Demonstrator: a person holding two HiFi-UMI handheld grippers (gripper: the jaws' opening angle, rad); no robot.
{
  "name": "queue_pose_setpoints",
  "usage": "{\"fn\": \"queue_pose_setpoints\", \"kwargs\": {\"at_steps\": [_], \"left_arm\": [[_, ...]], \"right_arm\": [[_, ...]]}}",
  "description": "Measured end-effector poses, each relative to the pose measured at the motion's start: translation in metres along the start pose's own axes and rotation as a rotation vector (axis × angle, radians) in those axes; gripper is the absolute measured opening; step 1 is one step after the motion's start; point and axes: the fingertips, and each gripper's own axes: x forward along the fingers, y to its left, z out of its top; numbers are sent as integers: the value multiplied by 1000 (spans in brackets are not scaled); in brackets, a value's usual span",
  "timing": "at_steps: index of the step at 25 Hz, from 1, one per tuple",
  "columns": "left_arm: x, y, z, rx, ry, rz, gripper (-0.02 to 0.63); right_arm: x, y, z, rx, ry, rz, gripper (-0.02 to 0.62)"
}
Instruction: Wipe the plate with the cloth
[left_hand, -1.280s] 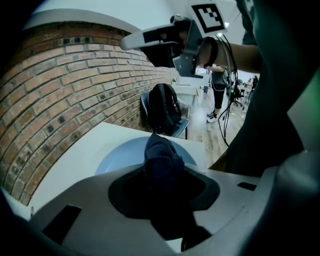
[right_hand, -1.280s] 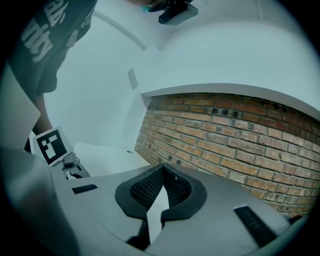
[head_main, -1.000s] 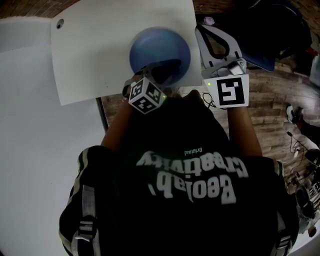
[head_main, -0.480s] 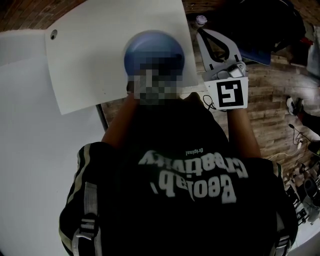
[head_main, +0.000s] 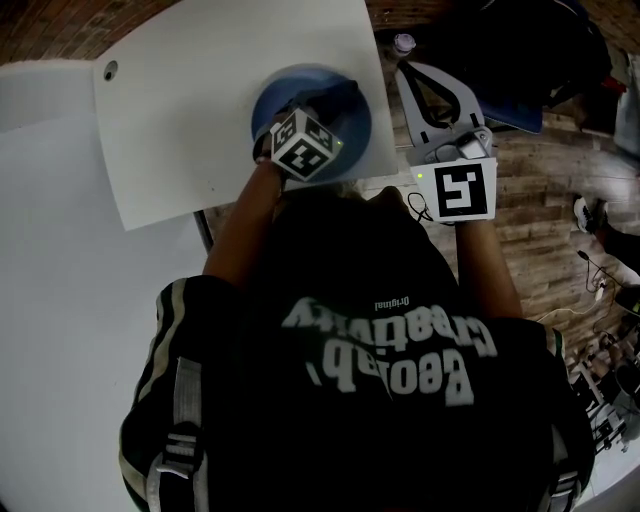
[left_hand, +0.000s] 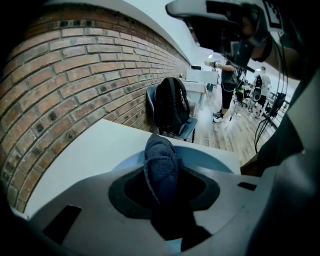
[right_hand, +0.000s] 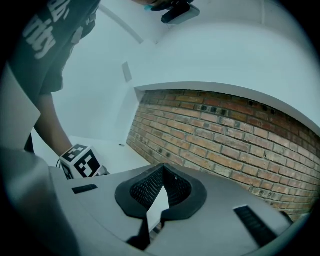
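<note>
Left gripper (left_hand: 164, 187) has pushed toward 12 o'clock over the plate (head_main: 352, 128), jaws pinching the soft, limp-looking cloth (left_hand: 161, 161) by its bunched end; right gripper (right_hand: 161, 192) jaws closed, empty.

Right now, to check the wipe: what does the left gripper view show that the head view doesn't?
Only the left gripper view: the dark blue knitted cloth clamped in the left tool, and a black backpack on a chair. Only the head view: the right tool, off the edge of the white table. Both: the round blue plate.

White table (head_main: 200, 110), small round hole (head_main: 110, 70) near one corner — blue plate (head_main: 358, 125) close to one edge
</note>
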Motion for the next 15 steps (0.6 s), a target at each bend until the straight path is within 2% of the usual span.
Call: {"fn": "queue_pose_setpoints", "kwargs": {"at_steps": [7,15], "left_arm": [[0,34,-10,-19,42,53,135],[-24,63,-32,-85,100,147,135]], "right_arm": [[5,-2,0,-2,-5,2,-6],[7,0,6,-9,-22,37,-6]]}}
